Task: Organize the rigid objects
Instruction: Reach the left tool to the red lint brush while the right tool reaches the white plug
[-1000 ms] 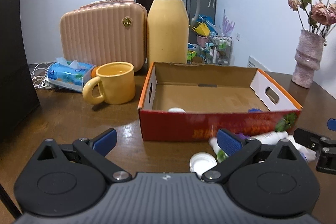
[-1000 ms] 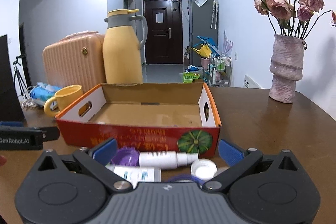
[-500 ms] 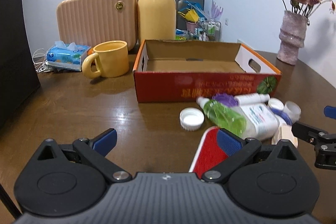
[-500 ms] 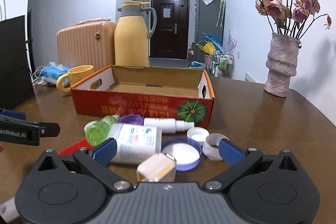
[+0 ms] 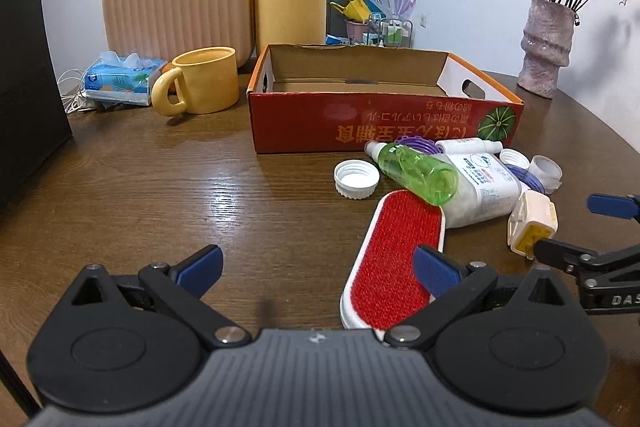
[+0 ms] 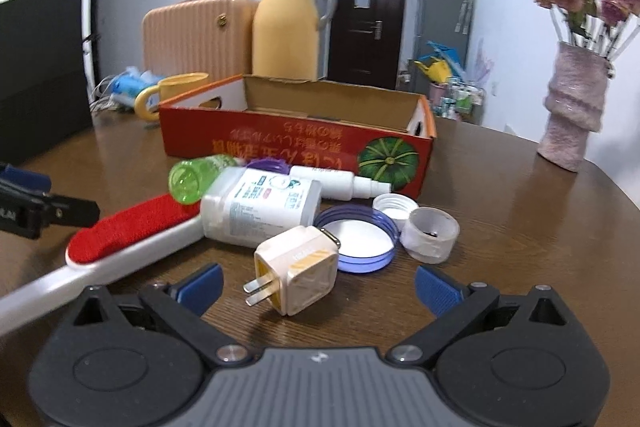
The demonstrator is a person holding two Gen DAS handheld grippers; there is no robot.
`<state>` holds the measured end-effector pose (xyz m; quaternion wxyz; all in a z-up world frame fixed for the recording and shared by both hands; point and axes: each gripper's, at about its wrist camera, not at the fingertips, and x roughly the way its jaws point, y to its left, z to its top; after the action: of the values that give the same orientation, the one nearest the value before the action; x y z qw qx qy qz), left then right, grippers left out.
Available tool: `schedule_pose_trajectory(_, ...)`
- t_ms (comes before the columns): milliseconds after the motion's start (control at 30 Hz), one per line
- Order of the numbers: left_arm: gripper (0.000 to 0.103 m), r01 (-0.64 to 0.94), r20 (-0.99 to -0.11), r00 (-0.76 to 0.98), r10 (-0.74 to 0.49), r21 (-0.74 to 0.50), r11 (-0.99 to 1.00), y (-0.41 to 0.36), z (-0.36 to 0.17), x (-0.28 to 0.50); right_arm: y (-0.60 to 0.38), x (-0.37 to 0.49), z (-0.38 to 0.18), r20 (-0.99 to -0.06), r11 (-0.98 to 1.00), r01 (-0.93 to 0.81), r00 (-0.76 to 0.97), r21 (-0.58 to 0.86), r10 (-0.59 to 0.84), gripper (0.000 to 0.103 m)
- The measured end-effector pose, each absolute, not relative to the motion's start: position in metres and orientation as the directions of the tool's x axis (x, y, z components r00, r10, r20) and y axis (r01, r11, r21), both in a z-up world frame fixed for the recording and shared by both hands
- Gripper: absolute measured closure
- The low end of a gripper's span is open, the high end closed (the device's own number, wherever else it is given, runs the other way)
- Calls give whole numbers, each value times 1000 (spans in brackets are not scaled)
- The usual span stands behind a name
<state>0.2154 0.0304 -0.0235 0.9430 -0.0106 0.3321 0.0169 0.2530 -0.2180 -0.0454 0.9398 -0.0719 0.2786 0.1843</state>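
On the dark brown wooden table [image 5: 168, 195] the left gripper [image 5: 316, 269] hovers with its blue-padded fingers spread wide, nothing between them; its right finger [image 5: 436, 271] overlaps the red-bristled lint brush with a white frame [image 5: 394, 259], which lies at about 2 o'clock from the gripper's centre. The right gripper [image 6: 318, 285] is likewise wide open and empty, with the cream-and-yellow two-pin plug adapter [image 6: 298, 269] lying on the table between its fingers at 12 o'clock, touching neither. Beyond the adapter, at 12 o'clock, a white labelled plastic bottle [image 6: 260, 209] lies on its side with a green translucent bottle [image 6: 196, 175] resting against it at 10 o'clock. A blue-rimmed round lid [image 6: 360, 241], a white screw cap [image 6: 394, 207] and a translucent white cup-shaped cap [image 6: 430, 233] cluster at 1 o'clock. The red cardboard box with a pumpkin print [image 6: 296, 147] stands open behind the pile.
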Motion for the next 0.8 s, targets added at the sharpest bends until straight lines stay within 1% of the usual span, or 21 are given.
schedule_pose_trajectory(233,0,-33,-629,777,23,-4,999,28,-24,215,-207,271,-56,-573,873,-483,734,-65,364,10)
schedule_pose_trajectory(267,0,-32,-629,777,23,-3,999,28,-24,215,-205,274,-57,-579,869,-488,731,-74,361,12)
schedule_pose_trajectory(300,0,-31,-630,776,22,-4,999,27,-24,216,-203,277,-59,-584,868,-489,730,-87,354,17)
schedule_pose_trajectory(333,0,-31,-631,775,21,-5,1000,27,-25,216,-201,280,-60,-586,865,-491,731,-99,348,20)
schedule_pose_trajectory(400,0,-30,-635,772,20,-4,1000,26,-26,217,-199,283,-62,-587,860,-500,729,-107,351,21)
schedule_pose_trajectory(433,0,-30,-638,770,20,-4,1000,26,-26,217,-198,285,-62,-585,858,-501,731,-110,352,28)
schedule_pose_trajectory(467,0,-29,-641,767,20,-4,1000,25,-27,218,-198,285,-62,-582,858,-501,732,-110,353,32)
schedule_pose_trajectory(500,0,-27,-645,764,16,-7,1000,25,-28,218,-198,286,-61,-577,857,-504,733,-105,360,45)
schedule_pose_trajectory(533,0,-25,-649,761,13,-9,1000,24,-28,219,-199,285,-60,-573,852,-516,727,-90,379,53)
schedule_pose_trajectory(667,0,-23,-659,752,12,-8,1000,21,-30,223,-203,283,-59,-562,847,-528,719,-60,408,53)
schedule_pose_trajectory(800,0,-13,-670,743,11,2,1000,16,-32,225,-207,278,-55,-524,856,-514,744,-55,414,53)
